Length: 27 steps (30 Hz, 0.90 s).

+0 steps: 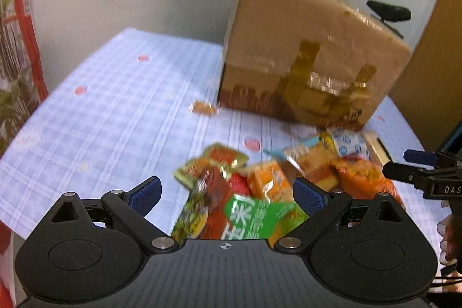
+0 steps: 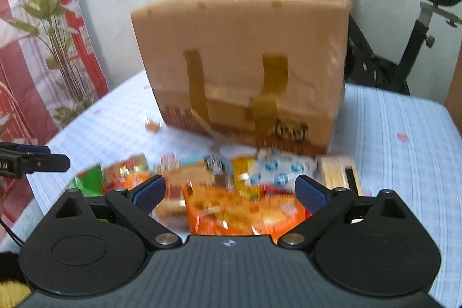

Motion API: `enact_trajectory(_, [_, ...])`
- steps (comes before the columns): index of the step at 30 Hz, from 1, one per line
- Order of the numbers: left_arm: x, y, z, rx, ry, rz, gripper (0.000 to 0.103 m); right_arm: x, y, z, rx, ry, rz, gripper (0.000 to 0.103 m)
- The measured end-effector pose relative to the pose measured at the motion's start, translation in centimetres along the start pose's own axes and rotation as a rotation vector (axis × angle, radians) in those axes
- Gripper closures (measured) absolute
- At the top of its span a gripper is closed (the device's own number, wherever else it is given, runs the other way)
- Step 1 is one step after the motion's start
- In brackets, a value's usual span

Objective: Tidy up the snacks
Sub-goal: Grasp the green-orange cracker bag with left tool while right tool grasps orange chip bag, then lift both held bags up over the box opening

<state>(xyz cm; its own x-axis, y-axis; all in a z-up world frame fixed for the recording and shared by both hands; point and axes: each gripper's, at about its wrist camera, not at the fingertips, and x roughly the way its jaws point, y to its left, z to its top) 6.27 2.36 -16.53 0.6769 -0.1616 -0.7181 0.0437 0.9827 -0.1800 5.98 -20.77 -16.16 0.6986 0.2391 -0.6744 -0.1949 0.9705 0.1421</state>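
Note:
A heap of snack packets lies on the blue checked tablecloth (image 1: pixel 101 111) in front of a taped cardboard box (image 1: pixel 306 57) (image 2: pixel 242 59). My left gripper (image 1: pixel 228 191) is open, its blue pads wide apart above a green packet (image 1: pixel 260 218) and a red-brown packet (image 1: pixel 213 192). My right gripper (image 2: pixel 231 189) is open over an orange packet (image 2: pixel 242 212), with a white and blue packet (image 2: pixel 277 169) just beyond. Neither pair of pads presses on a packet. The right gripper's fingers (image 1: pixel 415 172) show at the left wrist view's right edge.
One small orange snack (image 1: pixel 203 107) lies apart near the box's left corner. An exercise bike (image 2: pixel 404 28) stands behind the table, a plant (image 2: pixel 55 28) and red curtain at the left. A small yellow box (image 2: pixel 340 172) lies at the heap's right end.

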Motion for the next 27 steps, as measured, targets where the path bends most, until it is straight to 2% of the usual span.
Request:
enact_trajectory(8, [0.3, -1.7, -1.2, 0.112, 0.045, -0.075, 0.004, 0.6, -1.1, -1.5, 0.070, 0.043, -0.020, 0.005])
enact_trajectory(16, [2.3, -0.8, -1.7, 0.084, 0.148, -0.097, 0.004, 1.1, -1.0, -2.1, 0.090, 0.080, -0.062, 0.005])
enact_trajectory(27, [4.6, 0.0, -1.1, 0.073, 0.187, -0.084, 0.000, 2.6, -1.1, -2.4, 0.106, 0.124, -0.074, 0.003])
